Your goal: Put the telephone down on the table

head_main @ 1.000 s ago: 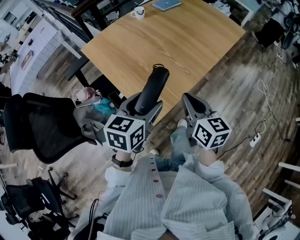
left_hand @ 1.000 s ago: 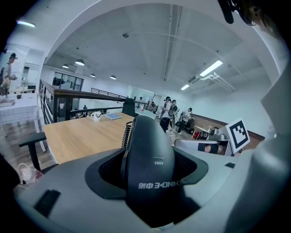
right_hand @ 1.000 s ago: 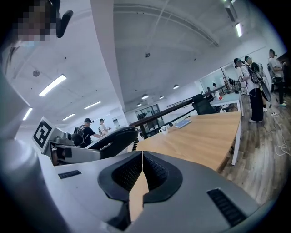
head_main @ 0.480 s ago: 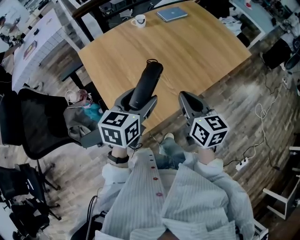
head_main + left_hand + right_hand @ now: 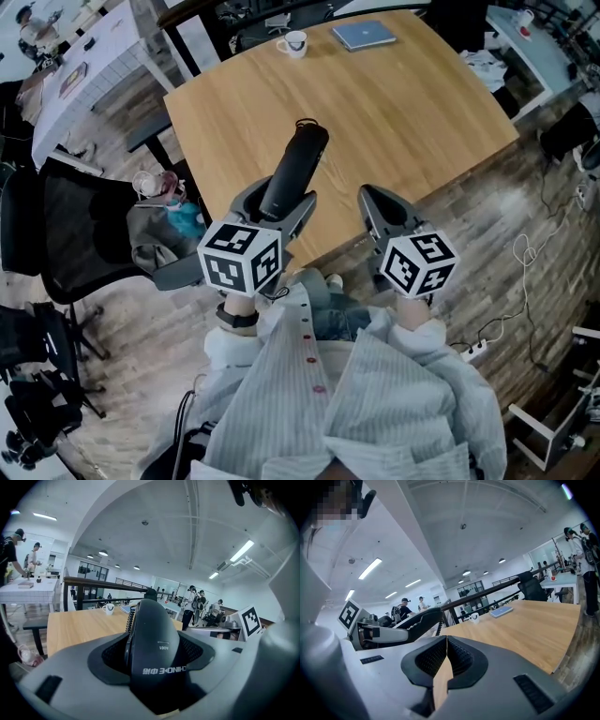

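My left gripper (image 5: 278,199) is shut on a black telephone handset (image 5: 294,167), which sticks out forward over the near edge of the wooden table (image 5: 394,103). In the left gripper view the handset (image 5: 155,644) fills the space between the jaws, its coiled cord (image 5: 130,620) showing at its left side. My right gripper (image 5: 378,208) hangs to the right of it at the table's near edge, shut with nothing in it; its jaws (image 5: 446,654) meet. The handset (image 5: 419,619) shows at the left in the right gripper view.
A white cup (image 5: 294,43) and a blue-grey notebook (image 5: 366,35) lie at the table's far side. A black office chair (image 5: 66,234) and a bag (image 5: 161,228) stand on the floor at left. Cables and a power strip (image 5: 476,348) lie on the floor at right.
The view has shifted over the last second, so the table sits a little farther right and lower. The handset stays gripped, raised slightly toward the table. The right gripper holds its place.
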`<state>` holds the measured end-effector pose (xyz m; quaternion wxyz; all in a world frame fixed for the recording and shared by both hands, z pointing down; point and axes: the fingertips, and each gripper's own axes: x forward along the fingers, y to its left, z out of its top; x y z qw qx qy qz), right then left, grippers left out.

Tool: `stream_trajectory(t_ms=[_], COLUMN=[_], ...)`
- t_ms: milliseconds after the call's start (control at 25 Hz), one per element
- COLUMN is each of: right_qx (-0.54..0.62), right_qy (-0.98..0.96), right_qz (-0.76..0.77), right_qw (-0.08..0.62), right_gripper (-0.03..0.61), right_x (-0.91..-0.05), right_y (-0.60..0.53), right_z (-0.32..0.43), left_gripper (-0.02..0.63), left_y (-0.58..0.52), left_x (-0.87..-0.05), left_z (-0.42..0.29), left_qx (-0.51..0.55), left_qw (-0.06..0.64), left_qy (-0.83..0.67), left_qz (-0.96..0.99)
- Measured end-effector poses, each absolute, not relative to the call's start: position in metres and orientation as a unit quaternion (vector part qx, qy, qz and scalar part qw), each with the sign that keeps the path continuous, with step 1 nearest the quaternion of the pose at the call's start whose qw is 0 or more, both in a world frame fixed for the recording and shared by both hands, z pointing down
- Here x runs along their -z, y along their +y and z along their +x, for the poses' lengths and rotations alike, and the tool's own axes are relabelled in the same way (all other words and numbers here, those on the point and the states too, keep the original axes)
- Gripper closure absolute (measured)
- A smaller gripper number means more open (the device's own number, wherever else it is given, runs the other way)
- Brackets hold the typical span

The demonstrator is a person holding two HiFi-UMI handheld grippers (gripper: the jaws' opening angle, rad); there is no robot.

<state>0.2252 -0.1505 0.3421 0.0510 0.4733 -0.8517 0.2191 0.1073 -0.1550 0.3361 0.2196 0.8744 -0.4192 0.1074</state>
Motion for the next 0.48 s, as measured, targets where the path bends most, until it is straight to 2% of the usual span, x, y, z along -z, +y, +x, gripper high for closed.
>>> stream_trajectory(t_ms=[480], right_qx=[-0.228], right_qy=[-0.859], right_qz=[0.454], right_qw=[0.058], right_gripper=[0.545], right_x=[-0.341], right_y=[-0.199], right_z=[0.176], left_gripper=[0.302], left_y=[-0.201], left_x=[-0.33], left_z=[0.062], left_qx=[-0.106], left_qw=[0.222], left_qy=[-0.438], left_qz=[0.865])
